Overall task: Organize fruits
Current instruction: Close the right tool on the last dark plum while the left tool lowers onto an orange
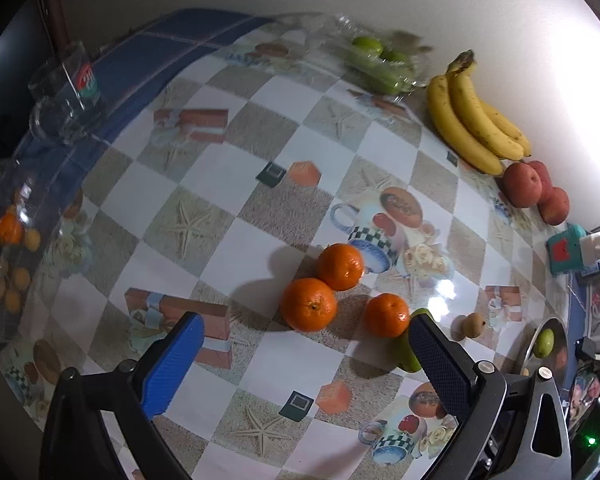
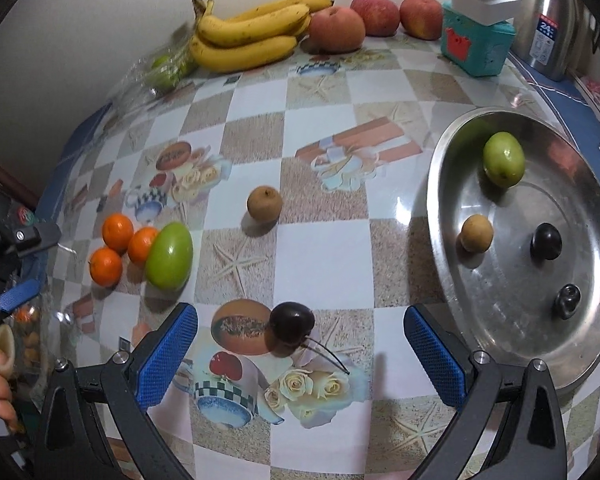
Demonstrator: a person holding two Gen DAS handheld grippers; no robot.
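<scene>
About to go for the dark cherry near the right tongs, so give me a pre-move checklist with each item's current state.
1. Right tongs open and empty: ok.
2. Dark round cherry with a stem between the blue pads, free of other fruit: ok.
3. Round steel tray has bare room beside its small green fruit, tan fruit and dark cherry: ok.
4. Left tongs open, empty, and away from the cherry: ok.
5. Thin cherry stem clear of the pads: cannot tell.
6. Large green fruit touching the three orange mandarins, outside the path: ok.
</scene>
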